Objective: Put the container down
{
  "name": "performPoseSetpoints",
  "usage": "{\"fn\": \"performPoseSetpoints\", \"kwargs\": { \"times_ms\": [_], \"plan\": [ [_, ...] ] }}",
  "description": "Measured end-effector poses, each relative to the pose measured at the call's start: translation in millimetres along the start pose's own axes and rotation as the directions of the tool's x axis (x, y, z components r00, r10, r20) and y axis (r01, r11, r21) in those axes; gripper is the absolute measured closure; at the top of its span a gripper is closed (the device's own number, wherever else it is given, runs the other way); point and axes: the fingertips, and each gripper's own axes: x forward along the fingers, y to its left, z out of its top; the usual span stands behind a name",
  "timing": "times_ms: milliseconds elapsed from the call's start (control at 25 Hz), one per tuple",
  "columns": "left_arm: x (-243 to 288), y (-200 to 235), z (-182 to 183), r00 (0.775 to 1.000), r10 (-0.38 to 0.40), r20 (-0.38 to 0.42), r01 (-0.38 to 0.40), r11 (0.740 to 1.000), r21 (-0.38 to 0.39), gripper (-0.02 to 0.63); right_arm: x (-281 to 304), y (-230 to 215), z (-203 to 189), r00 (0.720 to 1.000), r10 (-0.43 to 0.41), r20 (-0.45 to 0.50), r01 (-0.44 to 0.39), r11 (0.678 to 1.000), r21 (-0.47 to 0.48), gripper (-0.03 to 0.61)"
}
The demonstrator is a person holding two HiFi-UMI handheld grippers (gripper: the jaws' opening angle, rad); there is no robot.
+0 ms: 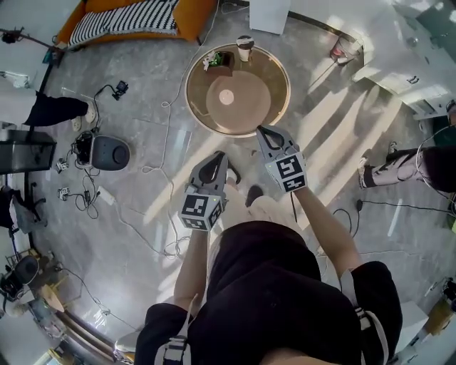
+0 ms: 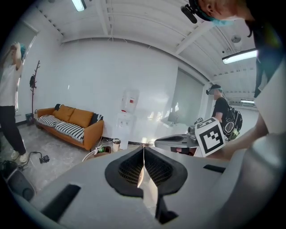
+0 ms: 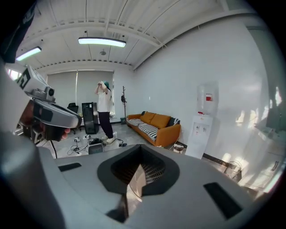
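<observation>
A round brown table (image 1: 274,114) stands ahead of me. On its far edge are a lidded paper cup (image 1: 245,47) and a small dark container (image 1: 218,59) with something green in it; a pale disc (image 1: 226,97) lies at its middle. My left gripper (image 1: 216,158) hangs over the floor just short of the table, jaws shut and empty. My right gripper (image 1: 264,132) reaches the table's near rim, also shut with nothing in it. In the left gripper view the jaws (image 2: 143,154) meet, with the cup (image 2: 116,144) beyond them. The right gripper view shows its jaws (image 3: 139,161) closed together.
An orange sofa (image 1: 135,18) with a striped cushion stands at the back left. Cables and a black round device (image 1: 109,152) lie on the floor to the left. A person's legs (image 1: 399,167) show at the right. A water dispenser (image 2: 127,120) stands by the wall.
</observation>
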Motion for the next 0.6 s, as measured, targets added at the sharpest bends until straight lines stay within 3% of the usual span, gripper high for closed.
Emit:
{"fn": "performPoseSetpoints", "kwargs": {
  "times_ms": [400,600],
  "plan": [
    [-47,-22,46,0.995,0.013,0.103,-0.016,0.999,0.031,0.594,-99,15,78,0.992,-0.003,0.129,-0.006,0.997,0.074,0.574],
    [-76,-19,63,0.990,0.035,0.139,-0.037,0.999,0.007,0.594,-128,25,100,0.984,-0.005,0.176,-0.009,0.997,0.077,0.574]
  ]
}}
